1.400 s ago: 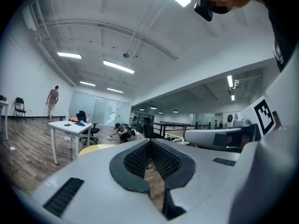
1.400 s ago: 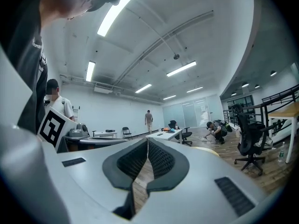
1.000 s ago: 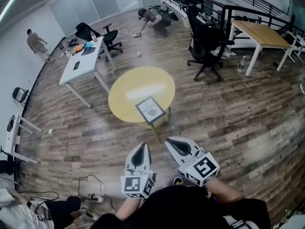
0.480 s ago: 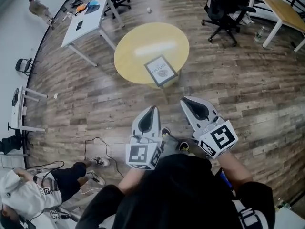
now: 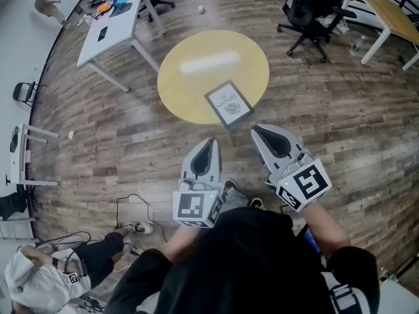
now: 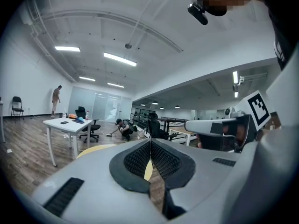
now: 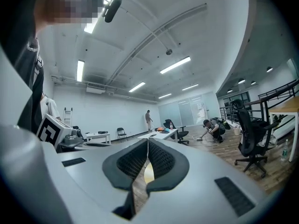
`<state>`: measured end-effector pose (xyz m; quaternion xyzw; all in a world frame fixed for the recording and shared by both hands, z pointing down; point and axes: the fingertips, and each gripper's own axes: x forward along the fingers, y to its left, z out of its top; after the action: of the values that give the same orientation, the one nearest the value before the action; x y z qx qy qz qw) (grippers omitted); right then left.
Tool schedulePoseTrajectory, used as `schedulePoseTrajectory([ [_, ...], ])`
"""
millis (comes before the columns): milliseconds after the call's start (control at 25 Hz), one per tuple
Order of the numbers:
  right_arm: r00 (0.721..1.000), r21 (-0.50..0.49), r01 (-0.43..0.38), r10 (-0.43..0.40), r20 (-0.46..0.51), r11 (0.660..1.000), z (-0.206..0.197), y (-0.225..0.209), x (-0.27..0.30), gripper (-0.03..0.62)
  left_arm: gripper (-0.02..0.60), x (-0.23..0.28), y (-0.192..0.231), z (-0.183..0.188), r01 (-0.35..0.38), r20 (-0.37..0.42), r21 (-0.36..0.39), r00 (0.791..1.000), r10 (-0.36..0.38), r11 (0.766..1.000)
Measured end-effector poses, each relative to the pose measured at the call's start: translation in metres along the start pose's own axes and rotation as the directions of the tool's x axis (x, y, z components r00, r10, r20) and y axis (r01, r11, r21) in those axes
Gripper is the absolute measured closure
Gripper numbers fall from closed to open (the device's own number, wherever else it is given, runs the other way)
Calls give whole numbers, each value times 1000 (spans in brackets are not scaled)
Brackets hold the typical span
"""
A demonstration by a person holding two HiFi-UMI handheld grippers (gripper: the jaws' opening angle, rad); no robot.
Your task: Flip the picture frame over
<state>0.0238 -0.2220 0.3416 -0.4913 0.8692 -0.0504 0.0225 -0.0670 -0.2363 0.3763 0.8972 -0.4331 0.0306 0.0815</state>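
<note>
A dark-framed picture frame with a white print lies face up at the near edge of the round yellow table. My left gripper is held short of the table, its jaws shut with nothing between them. My right gripper sits beside it to the right, just below the frame's near corner, jaws also shut and empty. In the left gripper view, the left gripper has its dark pads pressed together, with a sliver of the yellow table behind. The right gripper looks the same in the right gripper view.
A white desk with chairs stands to the far left. A black office chair and a wooden desk are at the far right. Cables lie on the wood floor near my feet. A person walks at the far left.
The table and picture frame have come closer and lower in the head view. Both grippers have moved forward toward the table's near edge, still shut.
</note>
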Motion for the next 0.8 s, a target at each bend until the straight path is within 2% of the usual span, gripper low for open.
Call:
schedulePoseTrajectory([
  [160,1000,-70,19,-20,-15,997,4,-9,37,575,558,13,40,4,14,6,7,1000,-14,1000],
  [320,999,-98,38,-42,-33,994,5,-28,69,576,558,29,70,10,11,1,23,1000,-11,1000],
  [520,995,-158,48,-60,-74,986,1,-46,94,576,558,51,88,3,45,-11,4,999,-45,999],
  [800,990,-169,42,-64,-124,985,-10,-83,107,576,558,95,85,-5,76,-43,-10,996,-76,997],
])
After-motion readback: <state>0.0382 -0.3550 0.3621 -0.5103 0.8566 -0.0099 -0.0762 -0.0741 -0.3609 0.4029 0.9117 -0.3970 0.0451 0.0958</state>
